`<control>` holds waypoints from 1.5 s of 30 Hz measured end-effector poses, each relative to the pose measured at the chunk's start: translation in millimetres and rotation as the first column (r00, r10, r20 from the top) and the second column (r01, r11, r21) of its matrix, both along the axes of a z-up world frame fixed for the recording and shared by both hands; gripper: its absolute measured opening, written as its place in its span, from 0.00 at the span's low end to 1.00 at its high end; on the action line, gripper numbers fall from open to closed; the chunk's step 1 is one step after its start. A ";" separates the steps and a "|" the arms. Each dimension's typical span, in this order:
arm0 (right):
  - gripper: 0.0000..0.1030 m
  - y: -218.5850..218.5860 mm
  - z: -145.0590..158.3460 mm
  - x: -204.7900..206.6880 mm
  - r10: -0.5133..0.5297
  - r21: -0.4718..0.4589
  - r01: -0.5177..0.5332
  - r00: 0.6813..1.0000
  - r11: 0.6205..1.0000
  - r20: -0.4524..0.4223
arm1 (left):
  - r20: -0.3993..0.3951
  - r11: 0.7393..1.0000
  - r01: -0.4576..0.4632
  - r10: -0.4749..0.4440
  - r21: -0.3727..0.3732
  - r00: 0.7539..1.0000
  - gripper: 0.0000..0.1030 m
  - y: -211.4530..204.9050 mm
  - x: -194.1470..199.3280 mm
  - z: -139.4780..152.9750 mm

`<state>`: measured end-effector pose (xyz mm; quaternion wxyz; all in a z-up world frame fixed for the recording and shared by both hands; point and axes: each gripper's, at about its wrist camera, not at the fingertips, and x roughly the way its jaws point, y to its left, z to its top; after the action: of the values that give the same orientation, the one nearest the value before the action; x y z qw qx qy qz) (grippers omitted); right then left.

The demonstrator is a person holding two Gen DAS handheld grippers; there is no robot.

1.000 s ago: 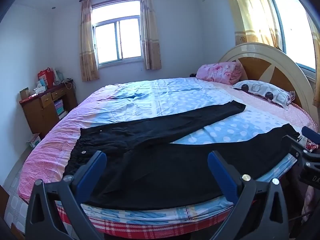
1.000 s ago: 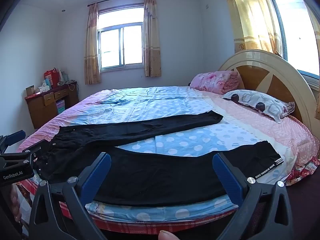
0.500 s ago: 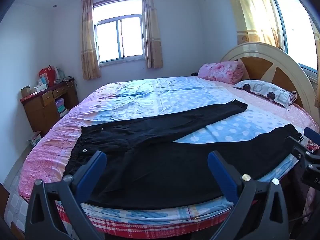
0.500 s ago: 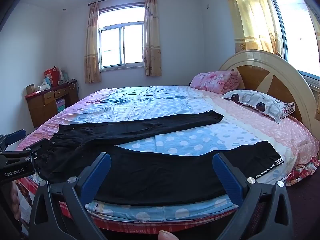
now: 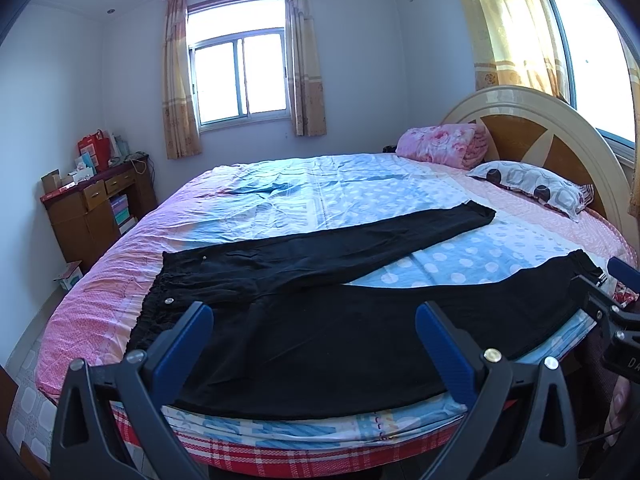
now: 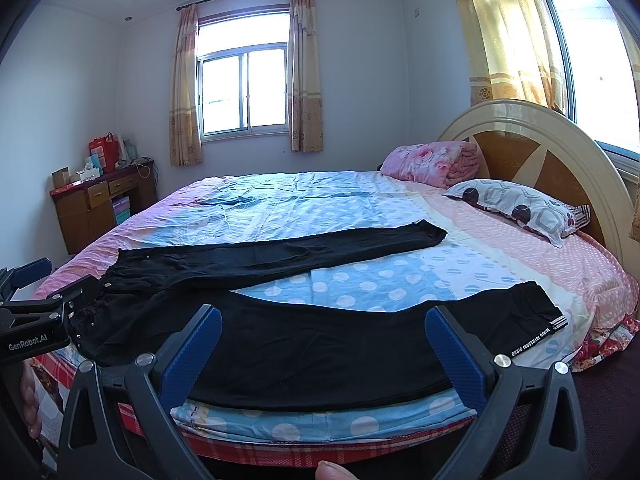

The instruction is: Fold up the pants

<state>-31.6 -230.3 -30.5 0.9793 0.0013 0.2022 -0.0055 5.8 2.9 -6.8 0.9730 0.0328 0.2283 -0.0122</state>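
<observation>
Black pants (image 5: 320, 320) lie flat on the bed, waistband at the left, legs spread in a V toward the right; they also show in the right wrist view (image 6: 304, 344). The near leg ends in a white-lettered cuff (image 6: 536, 330). My left gripper (image 5: 312, 340) is open and empty, held in front of the bed's near edge by the waist end. My right gripper (image 6: 322, 344) is open and empty, held in front of the near leg. Each gripper shows at the edge of the other's view: the right gripper (image 5: 612, 292) and the left gripper (image 6: 48, 284).
The round bed (image 5: 304, 188) has a pink and blue dotted sheet and a curved headboard (image 5: 528, 120) at the right. A patterned pillow (image 5: 532, 188) and a folded pink quilt (image 5: 444, 146) lie near it. A wooden cabinet (image 5: 96, 208) stands at the left wall.
Both grippers have shifted only slightly; the view drifted a little. The pants have not moved.
</observation>
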 end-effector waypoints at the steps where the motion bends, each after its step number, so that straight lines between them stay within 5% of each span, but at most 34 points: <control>1: 0.99 0.0 0.0 0.1 0.000 0.000 0.000 1.000 1.000 -0.001 | -0.001 1.000 -0.001 0.001 0.001 1.000 1.00 0.0 0.2 0.1; 45: 0.99 1.7 -2.3 0.9 0.001 -0.003 -0.001 1.000 1.000 -0.004 | -0.004 1.000 -0.005 0.004 -0.006 1.000 1.00 5.4 1.6 0.3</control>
<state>-30.8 -228.6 -32.8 0.9789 -0.0002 0.2042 -0.0053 7.4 8.4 -6.5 0.9726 0.0293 0.2302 -0.0108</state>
